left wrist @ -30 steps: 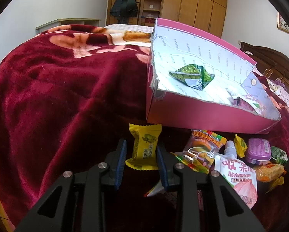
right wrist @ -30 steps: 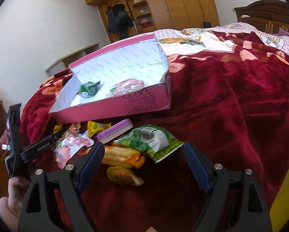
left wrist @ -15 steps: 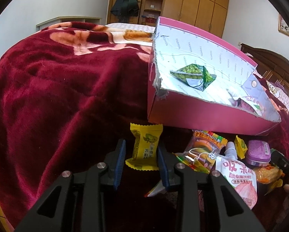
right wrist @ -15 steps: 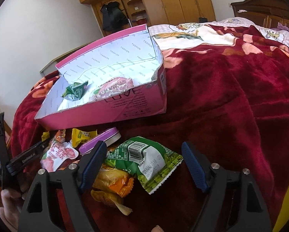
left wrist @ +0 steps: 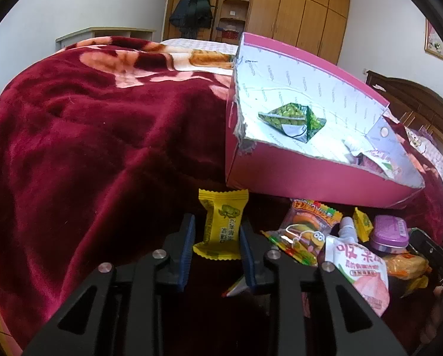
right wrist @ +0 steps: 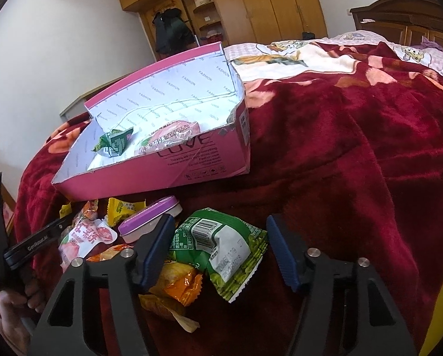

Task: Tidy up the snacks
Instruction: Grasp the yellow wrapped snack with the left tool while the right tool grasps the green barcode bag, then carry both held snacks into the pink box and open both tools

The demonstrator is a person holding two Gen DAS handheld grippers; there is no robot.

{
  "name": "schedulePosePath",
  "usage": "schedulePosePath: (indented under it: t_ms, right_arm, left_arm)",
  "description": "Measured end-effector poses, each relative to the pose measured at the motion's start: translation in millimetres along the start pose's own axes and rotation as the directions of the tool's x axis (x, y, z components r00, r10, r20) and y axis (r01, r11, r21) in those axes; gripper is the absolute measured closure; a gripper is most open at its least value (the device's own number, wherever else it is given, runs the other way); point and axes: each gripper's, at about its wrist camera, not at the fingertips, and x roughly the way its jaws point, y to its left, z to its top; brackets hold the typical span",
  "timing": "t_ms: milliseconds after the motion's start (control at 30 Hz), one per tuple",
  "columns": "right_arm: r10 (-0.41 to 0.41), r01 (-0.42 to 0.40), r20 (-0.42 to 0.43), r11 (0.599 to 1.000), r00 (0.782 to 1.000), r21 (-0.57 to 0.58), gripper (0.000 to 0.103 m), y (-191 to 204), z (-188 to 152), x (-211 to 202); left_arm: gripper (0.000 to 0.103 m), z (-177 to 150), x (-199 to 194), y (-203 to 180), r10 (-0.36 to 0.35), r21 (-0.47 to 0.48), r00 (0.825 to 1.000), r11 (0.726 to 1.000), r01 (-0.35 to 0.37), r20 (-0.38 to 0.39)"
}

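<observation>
My left gripper (left wrist: 217,244) is closed around a yellow candy packet (left wrist: 223,225), its blue pads against the packet's sides. A pink box (left wrist: 295,175) lies just beyond, holding a green pea packet (left wrist: 292,121) and a pink packet (left wrist: 375,163). My right gripper (right wrist: 217,247) is open wide, its jaws on either side of a green pea bag (right wrist: 221,241) lying on the blanket. The pink box (right wrist: 191,163) shows beyond it. The left gripper (right wrist: 37,241) appears at the left edge of the right wrist view.
A snack pile lies on the red blanket (left wrist: 88,148): a gummy packet (left wrist: 307,231), a white-pink pouch (left wrist: 361,270), a purple tin (right wrist: 150,222), orange packets (right wrist: 174,284). Wardrobes (right wrist: 251,9) stand at the back.
My right gripper has moved forward and down over the green pea bag, which now sits between its jaws. My left gripper has stayed around the yellow candy packet.
</observation>
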Motion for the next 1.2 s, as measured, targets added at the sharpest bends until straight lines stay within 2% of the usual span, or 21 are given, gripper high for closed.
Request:
schedulePosePath:
  t_ms: [267,367,533,733,1200]
  right_arm:
    - [0.010,-0.011,0.016,1.000,1.000,0.013,0.053,-3.6,1.6,-10.9]
    - [0.026,-0.026,0.023,1.000,0.999,0.012,0.054,-3.6,2.0,-13.1]
    - [0.039,-0.040,0.030,0.999,0.999,0.017,0.055,-2.8,4.0,-18.3]
    - [0.043,-0.041,0.080,0.999,0.996,-0.024,0.056,5.5,7.9,-38.2]
    - [0.103,-0.101,0.077,0.994,0.992,-0.037,0.056,14.6,24.4,-53.3]
  left_arm:
    - [0.074,-3.2,-12.1,-1.6,-0.013,-0.005,1.000,1.000,0.013,-0.008]
    - [0.074,-2.7,-16.8,-4.5,-0.018,0.003,1.000,1.000,0.018,-0.003]
    - [0.074,-0.7,-27.1,-10.4,-0.029,0.007,1.000,1.000,0.029,0.009]
    - [0.074,-1.4,-47.3,-17.6,-0.050,0.021,0.998,0.999,0.049,0.040]
    - [0.074,24.6,-75.0,-32.8,-0.102,0.050,0.989,0.994,0.098,0.106]
